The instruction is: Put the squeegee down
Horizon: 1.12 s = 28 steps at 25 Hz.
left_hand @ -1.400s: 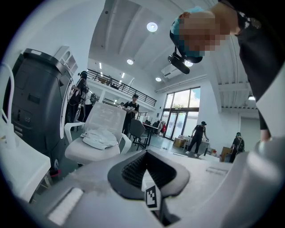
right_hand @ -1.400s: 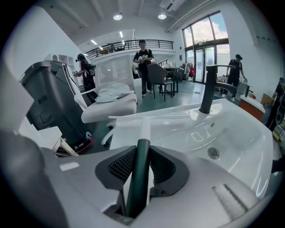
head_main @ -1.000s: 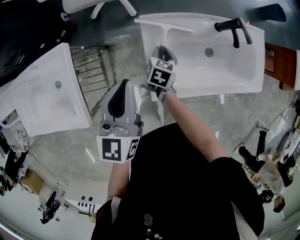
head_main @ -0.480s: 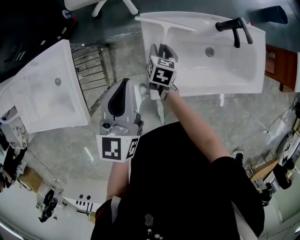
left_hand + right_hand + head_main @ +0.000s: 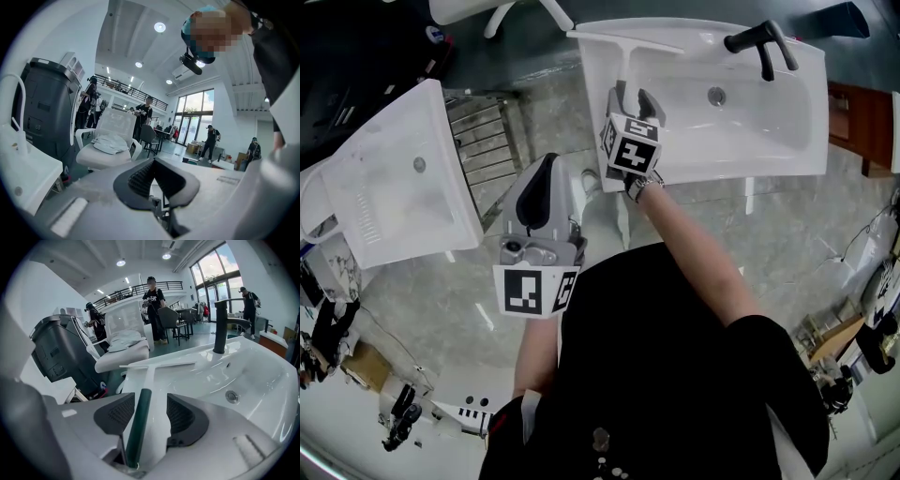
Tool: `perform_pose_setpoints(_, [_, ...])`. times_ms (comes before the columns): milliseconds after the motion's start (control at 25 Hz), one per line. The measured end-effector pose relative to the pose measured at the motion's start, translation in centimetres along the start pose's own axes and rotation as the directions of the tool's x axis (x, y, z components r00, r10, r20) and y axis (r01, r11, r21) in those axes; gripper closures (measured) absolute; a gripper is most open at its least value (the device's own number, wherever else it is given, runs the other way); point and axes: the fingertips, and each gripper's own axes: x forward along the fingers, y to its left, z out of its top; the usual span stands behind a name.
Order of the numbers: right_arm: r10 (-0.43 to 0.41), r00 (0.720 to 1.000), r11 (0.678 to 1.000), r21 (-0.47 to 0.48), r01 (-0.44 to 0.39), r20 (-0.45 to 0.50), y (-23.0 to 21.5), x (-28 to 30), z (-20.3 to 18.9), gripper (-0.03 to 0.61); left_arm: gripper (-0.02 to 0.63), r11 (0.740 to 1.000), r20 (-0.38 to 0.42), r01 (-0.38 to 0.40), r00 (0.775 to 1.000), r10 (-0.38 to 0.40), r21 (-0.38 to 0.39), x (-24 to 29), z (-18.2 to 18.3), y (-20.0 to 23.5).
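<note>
The squeegee (image 5: 623, 52) has a white blade and a dark green handle (image 5: 137, 427). It lies on the left rim of the white sink (image 5: 727, 169), blade at the far corner. My right gripper (image 5: 634, 94) hovers over the handle. Its jaws have just been opening and now stand wide. In the right gripper view (image 5: 145, 414) the handle runs between the pads close to the left one, with a clear gap to the right pad. My left gripper (image 5: 546, 167) hangs beside the sink, away from the squeegee. Its pads (image 5: 140, 178) meet with nothing between them.
A black faucet (image 5: 757, 42) stands at the sink's far right, the drain (image 5: 230, 396) near its middle. A second white basin (image 5: 389, 192) and a metal rack (image 5: 483, 141) lie to the left. A white chair (image 5: 110, 140), a dark bin (image 5: 44, 112) and people stand beyond.
The right gripper's jaws have spread apart around the squeegee handle and let it go. The squeegee stays on the sink rim. The left gripper has not moved.
</note>
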Motion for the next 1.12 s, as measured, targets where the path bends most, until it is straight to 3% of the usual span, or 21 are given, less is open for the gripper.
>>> perform_pose_setpoints(240, [-0.039,0.999,0.999,0.018,0.039,0.003,-1.3,-2.2,-1.3,0.444,0.612,0.999,0.008,0.033,0.999,-0.033,0.013,-1.5,-0.1,-0.8])
perform_pose_setpoints(400, [-0.087,0.996,0.996,0.022,0.087,-0.011,-2.2,-3.8,-2.5,0.575,0.612,0.998,0.011,0.056,0.998,-0.056,0.006,-2.6,-0.4,-1.3])
perform_pose_setpoints(720, [-0.073,0.997,0.997,0.03,0.072,0.022,-2.0,-7.4,-3.7,0.577,0.612,0.995,0.023,0.101,0.995,-0.102,0.014,-5.8,-0.8,-2.7])
perform_pose_setpoints(1120, [0.072,0.992,0.983,-0.174,-0.053,0.108,1.4,-13.4,-2.2,0.577,0.612,0.988,0.054,0.146,0.987,-0.149,0.052,-8.7,0.0,-3.0])
